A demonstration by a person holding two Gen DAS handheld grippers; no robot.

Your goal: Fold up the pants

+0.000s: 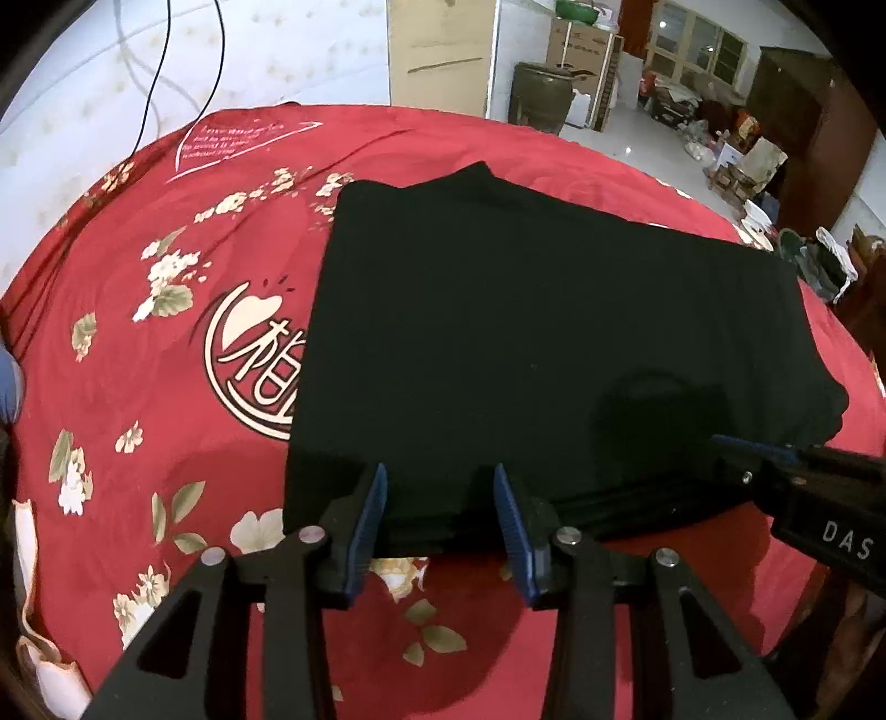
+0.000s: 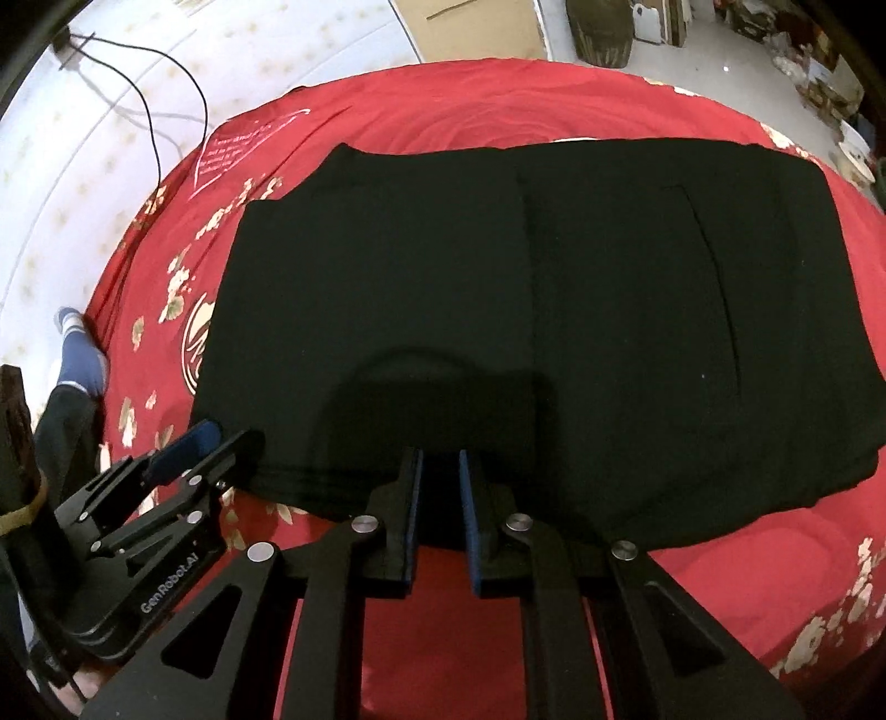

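My feeds are dim and soft, with strong fisheye bending and black vignette at the corners. Light comes from the bright room beyond, where the tiled floor (image 1: 626,138) shows glare. The black pants (image 1: 526,343) swallow almost all detail; I only faintly make out a rounded shadow on them. The red cloth (image 1: 138,354) looks oversaturated.

Pale floral-patterned wall (image 1: 288,61) behind, with a black cable (image 1: 219,55) hanging down it. Red flower-printed cloth (image 1: 127,343) spread beneath everything. Farther back, glossy light floor (image 1: 637,138), dark ceramic jar (image 1: 540,99), cardboard boxes (image 1: 581,50), windowed cabinet (image 1: 698,47), dark wooden wardrobe (image 1: 797,105), scattered clutter.
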